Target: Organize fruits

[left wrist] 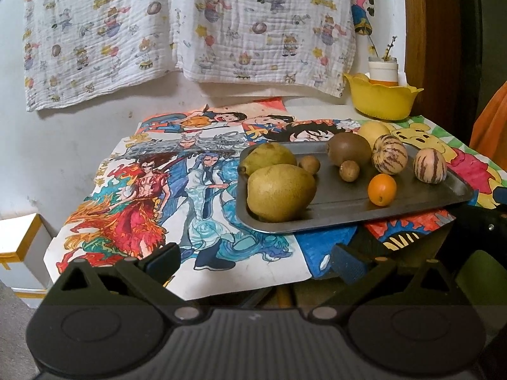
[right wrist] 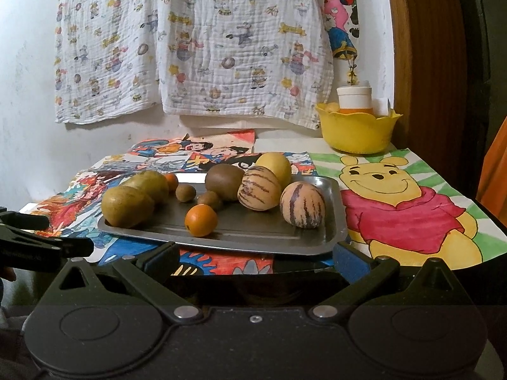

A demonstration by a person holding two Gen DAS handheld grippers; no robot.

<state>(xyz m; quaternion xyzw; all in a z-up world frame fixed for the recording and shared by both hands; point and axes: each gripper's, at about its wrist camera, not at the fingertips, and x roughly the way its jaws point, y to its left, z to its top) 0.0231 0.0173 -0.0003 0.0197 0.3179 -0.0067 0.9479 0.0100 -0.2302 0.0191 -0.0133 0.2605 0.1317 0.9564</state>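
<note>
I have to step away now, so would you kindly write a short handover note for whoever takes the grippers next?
Left gripper: open, empty, short of the tray.
Right gripper: open, empty, at the tray's near edge.
Metal tray holds two pears, a kiwi, two striped melons, small brown fruits, an orange fruit; a second small orange one sits behind the pears.
Yellow bowl sits behind the tray.
Done: no sorting evident.
Left: all of it.

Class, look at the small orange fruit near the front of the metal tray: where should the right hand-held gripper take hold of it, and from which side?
Grip the orange fruit across its round middle, coming from the tray's near edge: it sits frontmost, with open space either side.
</note>
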